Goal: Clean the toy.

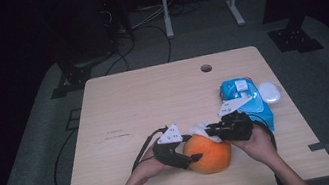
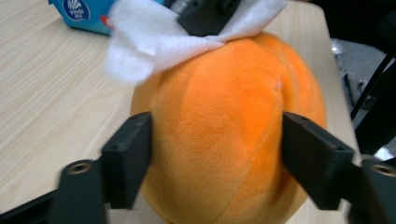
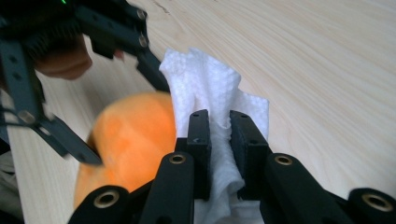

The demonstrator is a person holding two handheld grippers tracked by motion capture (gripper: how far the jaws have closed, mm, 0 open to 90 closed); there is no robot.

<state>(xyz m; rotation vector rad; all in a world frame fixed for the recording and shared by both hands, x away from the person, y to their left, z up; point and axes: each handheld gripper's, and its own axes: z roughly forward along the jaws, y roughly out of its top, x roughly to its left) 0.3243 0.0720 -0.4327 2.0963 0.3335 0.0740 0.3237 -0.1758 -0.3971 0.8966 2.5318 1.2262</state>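
high view: orange plush ball (image 1: 209, 153) near table (image 1: 152, 94) front edge.

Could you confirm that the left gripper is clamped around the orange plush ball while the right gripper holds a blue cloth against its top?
Not quite: the right gripper holds a white tissue, not a blue cloth, as the right gripper view shows. The left gripper does clamp the orange plush ball.

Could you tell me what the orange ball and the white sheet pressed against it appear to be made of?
The orange ball looks like a plush toy: short, matte, fuzzy pile with stitched seams between panels, held between the left gripper's jaws. The white sheet looks like tissue paper: thin, crumpled, with a fine embossed dot pattern, pinched in the right gripper. The table looks like pale wood-grain laminate, though it could be real wood.
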